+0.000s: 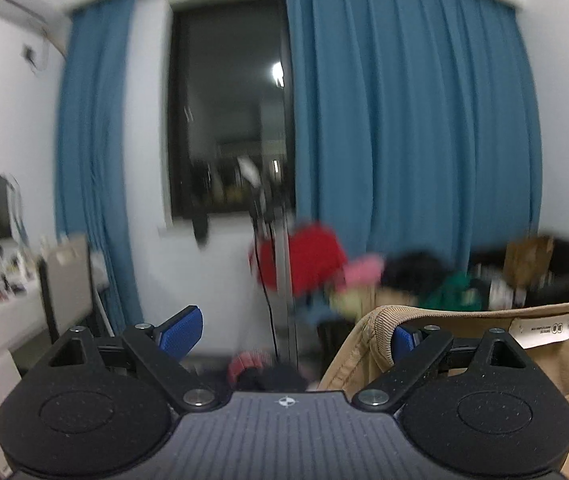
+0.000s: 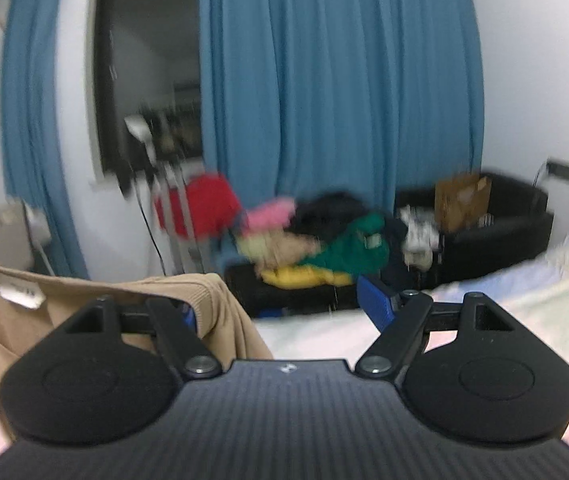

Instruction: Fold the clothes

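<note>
Partly hidden: tool [image 1: 296,334] pad behind sweater [image 1: 484,344]

tan garment [image 1: 484,360] drapes over inner fingers of both grippers; clothes pile [image 2: 316,240] blocks far centre; bed [image 2: 524,292] at right.

A tan garment [image 1: 484,364] of soft knit cloth is seen, its ribbed collar edge [image 1: 380,314] corded and its sewn label [image 1: 542,330] smooth and white. The left gripper [image 1: 298,336] is formed of matt, speckled black plastic with bright metal rivets [image 1: 198,396]; its blue pads [image 1: 182,334] are finely textured. The curtains [image 1: 404,120] are matt blue cloth.
</note>
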Available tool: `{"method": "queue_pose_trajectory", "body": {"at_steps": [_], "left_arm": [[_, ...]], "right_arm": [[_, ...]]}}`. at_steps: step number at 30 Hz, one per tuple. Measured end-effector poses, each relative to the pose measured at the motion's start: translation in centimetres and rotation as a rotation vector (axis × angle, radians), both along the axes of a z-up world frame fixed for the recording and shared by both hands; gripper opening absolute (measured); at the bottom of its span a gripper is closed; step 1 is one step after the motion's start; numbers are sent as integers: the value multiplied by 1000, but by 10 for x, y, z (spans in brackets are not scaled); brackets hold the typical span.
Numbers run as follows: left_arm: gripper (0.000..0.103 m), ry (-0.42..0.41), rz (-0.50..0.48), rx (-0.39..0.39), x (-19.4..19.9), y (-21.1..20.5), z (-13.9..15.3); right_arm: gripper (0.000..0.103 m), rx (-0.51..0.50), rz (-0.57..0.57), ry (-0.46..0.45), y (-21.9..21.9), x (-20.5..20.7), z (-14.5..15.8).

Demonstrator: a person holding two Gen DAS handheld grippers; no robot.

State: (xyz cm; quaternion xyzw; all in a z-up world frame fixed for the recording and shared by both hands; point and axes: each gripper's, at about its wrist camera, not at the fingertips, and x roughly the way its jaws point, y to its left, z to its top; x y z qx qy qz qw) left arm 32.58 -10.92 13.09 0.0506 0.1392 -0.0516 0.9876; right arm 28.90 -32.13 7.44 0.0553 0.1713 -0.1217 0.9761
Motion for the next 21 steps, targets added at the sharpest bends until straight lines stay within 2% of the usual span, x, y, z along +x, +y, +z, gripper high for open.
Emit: {"method": "queue_pose_trajectory", "body": {"at_steps": [3,5,7,9,11,14,17,19,21], "left_arm": [[93,119,-11,29,71,-15,-77],[89,199,-18,48,119,-24,-128],[87,277,-46,49,155,-31,-166],[87,348,-77,117,185,-40,-197],[87,416,-104,270,206,-60,-221],[88,539,-176,414,226,-80,-240],[90,665,-271,479,238,-93,-245],[91,665,-287,440,239,-90,-234],[96,651,-321,328,234,-83,-218]], "right_arm": [[76,-8,1,138,-9,68,-70],[76,-16,47,234,-9,98,-102],[76,-24,93,329,-8,127,-134],[76,-32,139,425,-8,157,-166],[76,-40,186,520,-7,186,-198],[77,-51,259,650,-5,224,-237],[77,-11,352,729,4,228,-230],[77,2,389,735,8,226,-219],[77,11,398,697,11,217,-207]]}}
